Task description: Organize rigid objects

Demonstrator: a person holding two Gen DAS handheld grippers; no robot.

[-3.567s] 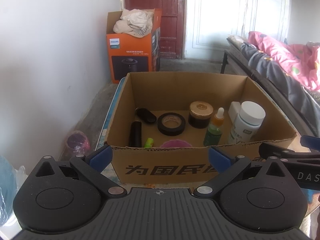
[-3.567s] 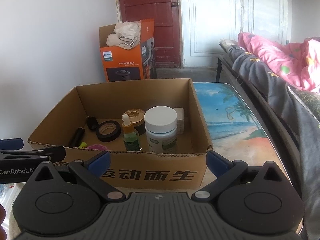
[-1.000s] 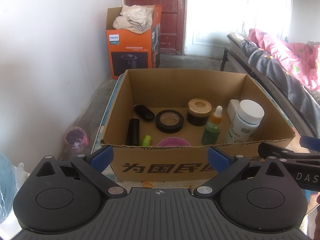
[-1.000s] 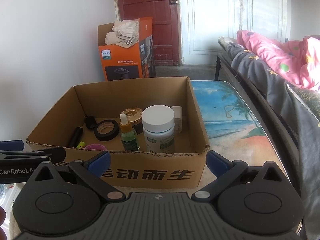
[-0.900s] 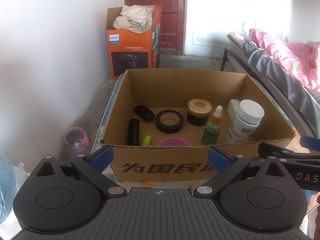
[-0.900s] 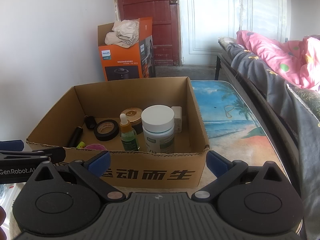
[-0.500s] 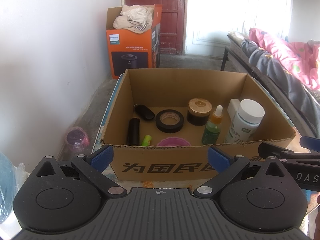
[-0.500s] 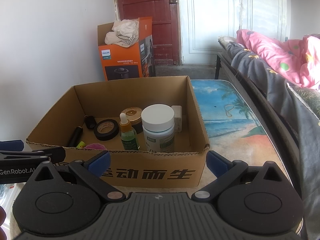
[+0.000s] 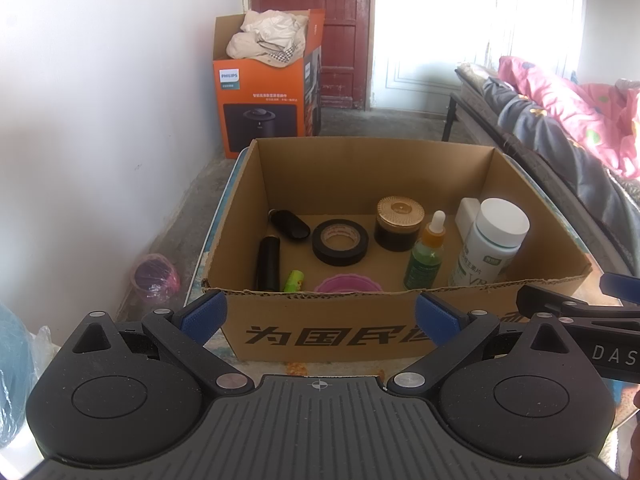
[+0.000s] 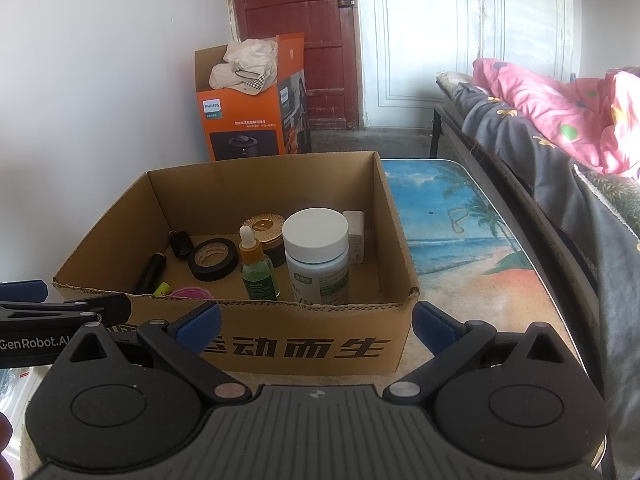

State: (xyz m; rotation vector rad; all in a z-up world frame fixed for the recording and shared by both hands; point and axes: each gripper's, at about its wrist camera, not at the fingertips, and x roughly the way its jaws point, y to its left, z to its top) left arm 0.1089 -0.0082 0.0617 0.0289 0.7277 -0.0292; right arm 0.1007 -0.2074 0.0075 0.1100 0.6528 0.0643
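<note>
An open cardboard box stands on the table before both grippers. Inside it are a white-capped pill bottle, a green dropper bottle, a gold-lidded jar, a black tape roll, a black tube, a black fob, a small yellow-green item, a pink item and a white block. My left gripper and right gripper are open and empty, just short of the box's near wall.
The table top with a beach picture lies right of the box. An orange Philips box with cloth in it stands on the floor by a red door. A bed with pink bedding runs along the right. A pink bag lies on the floor at left.
Both grippers have drawn back slightly from the box since 3.6 s ago; over the last second nothing has visibly changed.
</note>
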